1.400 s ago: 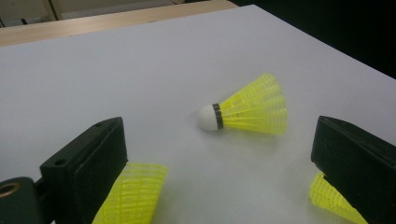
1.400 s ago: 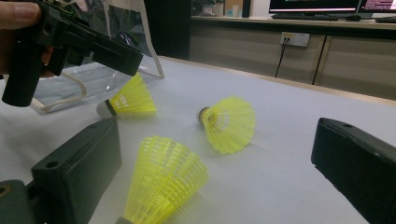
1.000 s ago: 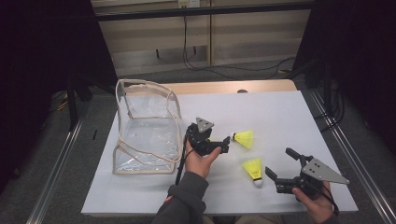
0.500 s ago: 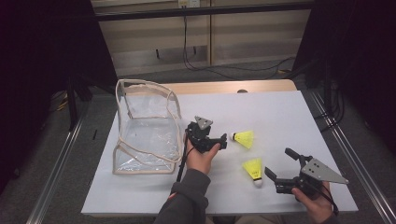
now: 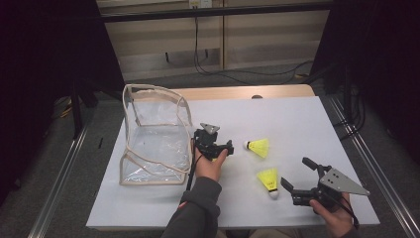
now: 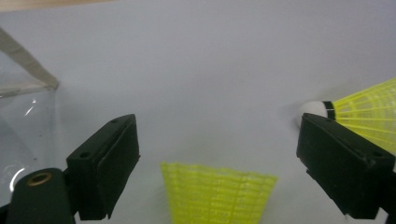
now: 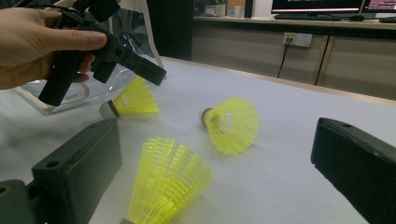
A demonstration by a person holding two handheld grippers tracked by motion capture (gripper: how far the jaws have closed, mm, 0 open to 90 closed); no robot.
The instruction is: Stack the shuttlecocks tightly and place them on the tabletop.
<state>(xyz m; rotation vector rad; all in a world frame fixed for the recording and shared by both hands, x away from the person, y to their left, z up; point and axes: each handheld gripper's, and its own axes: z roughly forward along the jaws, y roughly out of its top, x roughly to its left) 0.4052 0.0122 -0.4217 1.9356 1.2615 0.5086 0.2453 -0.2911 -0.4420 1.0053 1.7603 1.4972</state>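
Three yellow shuttlecocks lie on the white table top point(image 5: 297, 119). One shuttlecock point(image 6: 219, 193) lies skirt-up between the jaws of my left gripper point(image 6: 224, 158), and its pads do not touch it. These jaws have just been closing and still stand wide. In the high view my left gripper point(image 5: 220, 148) hangs beside the clear bag point(image 5: 153, 144). A second shuttlecock point(image 5: 257, 147) lies to its right. The third shuttlecock point(image 5: 269, 179) lies in front of my right gripper point(image 5: 297, 173), whose jaws are open and apart from it point(image 7: 168, 182).
The clear bag with beige trim stands open at the table's left, its corner close to my left jaw point(image 6: 23, 107). A rail point(image 5: 376, 168) runs along the table's right side. Cabinets and cables stand behind the far edge.
The left gripper's outer jaw has drawn in a little toward the other. The right gripper and the two shuttlecocks in the open have stayed put.
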